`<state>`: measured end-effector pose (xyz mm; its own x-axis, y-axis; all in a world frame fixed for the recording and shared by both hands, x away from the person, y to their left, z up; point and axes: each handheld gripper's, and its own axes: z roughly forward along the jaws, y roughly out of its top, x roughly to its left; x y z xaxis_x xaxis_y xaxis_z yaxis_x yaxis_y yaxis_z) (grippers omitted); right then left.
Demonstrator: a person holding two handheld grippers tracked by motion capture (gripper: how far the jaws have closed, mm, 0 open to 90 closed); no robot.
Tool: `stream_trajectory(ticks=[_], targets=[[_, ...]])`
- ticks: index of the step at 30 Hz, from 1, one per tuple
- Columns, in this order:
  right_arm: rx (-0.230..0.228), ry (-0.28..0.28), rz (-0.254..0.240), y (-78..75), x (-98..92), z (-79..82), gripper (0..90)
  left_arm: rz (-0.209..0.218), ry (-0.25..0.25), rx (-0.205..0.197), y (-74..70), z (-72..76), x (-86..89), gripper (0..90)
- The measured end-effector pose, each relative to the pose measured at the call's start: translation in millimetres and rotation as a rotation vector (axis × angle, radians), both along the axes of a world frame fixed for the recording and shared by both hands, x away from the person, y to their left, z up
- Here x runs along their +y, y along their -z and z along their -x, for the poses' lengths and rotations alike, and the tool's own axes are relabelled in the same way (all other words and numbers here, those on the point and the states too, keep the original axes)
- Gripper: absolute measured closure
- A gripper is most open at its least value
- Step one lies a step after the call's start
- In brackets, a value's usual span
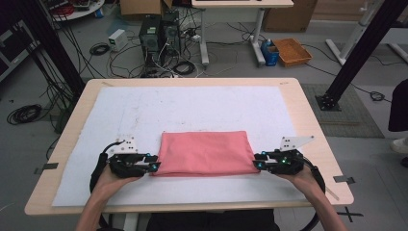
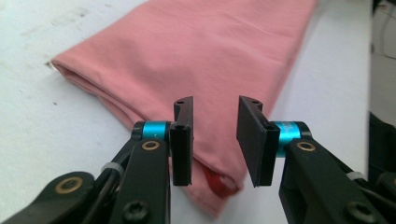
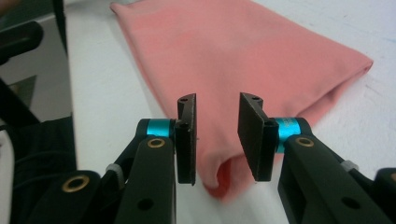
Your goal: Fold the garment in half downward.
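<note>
Cloth: pink cloth (image 1: 204,152), folded into a flat rectangle, lying on the white sheet (image 1: 144,110) near the person's edge of the table (image 1: 308,120); layered edge along the near side.
Left gripper (image 1: 154,167): jaws parted by a clear gap, nothing between them; poised at the cloth's near left corner, contact not discernible.
Right gripper (image 1: 256,165): jaws parted alike, gripping nothing; poised at the near right corner.
Left gripper view: near corner (image 2: 219,186) lifted slightly, showing a darker red inner layer.
Right gripper view: corner (image 3: 219,179) curled up into a small fold.
High view: computer towers (image 1: 159,33) and an orange bin (image 1: 292,51) on the floor beyond.
</note>
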<state>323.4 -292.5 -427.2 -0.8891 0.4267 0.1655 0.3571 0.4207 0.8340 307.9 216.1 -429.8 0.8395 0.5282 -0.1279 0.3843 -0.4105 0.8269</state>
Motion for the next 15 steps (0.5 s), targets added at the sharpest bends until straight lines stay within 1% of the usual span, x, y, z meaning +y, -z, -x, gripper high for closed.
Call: stream_trajectory(ticks=[4, 5, 7, 9, 11, 12, 13, 15], targets=[[-0.025, 0.019, 0.024, 5.7, 14.8, -1.4, 66.1, -0.028, -0.012, -0.004, 7.7, -0.9, -9.1, 66.7], [-0.027, 0.027, 0.032, 6.5, 17.4, -1.4, 66.1, -0.035, -0.013, -0.002, 9.3, -1.0, -10.4, 66.7], [-0.048, 0.04, 0.053, 8.1, 20.6, -2.2, 65.6, -0.049, -0.012, 0.0, 11.6, -1.7, -11.2, 66.6], [-0.049, 0.058, 0.069, 10.7, 21.8, -2.9, 65.0, -0.055, -0.018, 0.006, 13.8, -2.0, -10.6, 65.4], [-0.044, 0.051, 0.084, 13.6, 21.4, -3.3, 64.8, -0.067, -0.026, 0.013, 16.1, -2.1, -9.5, 64.1], [-0.044, 0.056, 0.096, 14.8, 21.5, -3.3, 64.8, -0.089, -0.031, 0.01, 16.6, -2.0, -9.2, 64.0], [-0.049, 0.058, 0.12, 16.4, 21.4, -3.4, 64.8, -0.105, -0.035, 0.008, 17.4, -1.8, -9.4, 63.7], [-0.043, 0.061, 0.158, 19.7, 20.8, -3.5, 65.0, -0.113, -0.038, 0.005, 17.4, -1.4, -8.6, 63.3]])
